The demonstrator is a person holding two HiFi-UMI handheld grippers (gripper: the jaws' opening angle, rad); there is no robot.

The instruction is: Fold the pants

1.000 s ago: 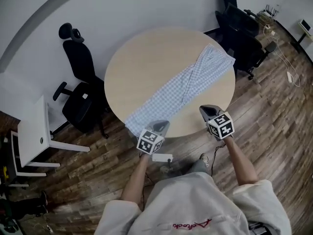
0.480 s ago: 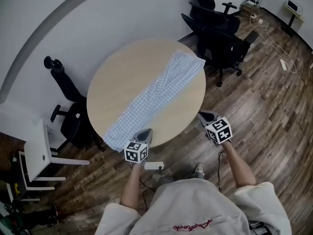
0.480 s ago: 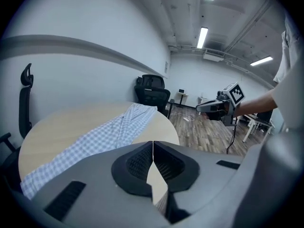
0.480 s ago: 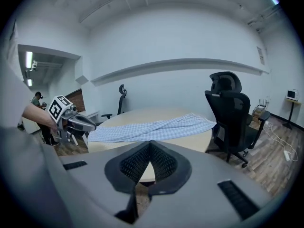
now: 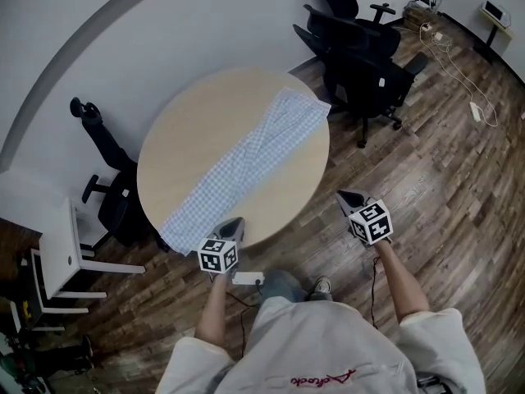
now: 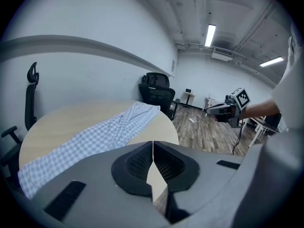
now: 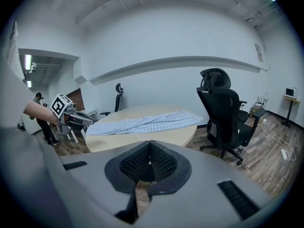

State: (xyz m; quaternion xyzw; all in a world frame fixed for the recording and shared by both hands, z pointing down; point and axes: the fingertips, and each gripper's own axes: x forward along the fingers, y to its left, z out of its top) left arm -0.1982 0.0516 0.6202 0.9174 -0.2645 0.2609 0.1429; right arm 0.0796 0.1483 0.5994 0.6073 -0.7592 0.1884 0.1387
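Note:
Light blue checked pants (image 5: 242, 158) lie stretched out in a long strip across the round beige table (image 5: 189, 130), waist end at the far right edge, leg ends hanging over the near left edge. The pants (image 6: 99, 134) also show in the left gripper view and, farther off, as pants (image 7: 142, 122) in the right gripper view. My left gripper (image 5: 232, 226) is shut and empty at the table's near rim, close to the leg ends. My right gripper (image 5: 351, 199) is shut and empty over the wooden floor, off the table's right side.
Black office chairs (image 5: 357, 48) stand behind the table's far right, another chair (image 5: 107, 179) at its left. A white side table (image 5: 61, 249) is at the left. Cables (image 5: 459, 72) lie on the wood floor at the far right. A person (image 7: 40, 122) stands in the distance.
Both grippers have drawn back from the table toward me; the right one now hangs over the floor instead of the table edge. The view has shifted, so the table sits farther left.

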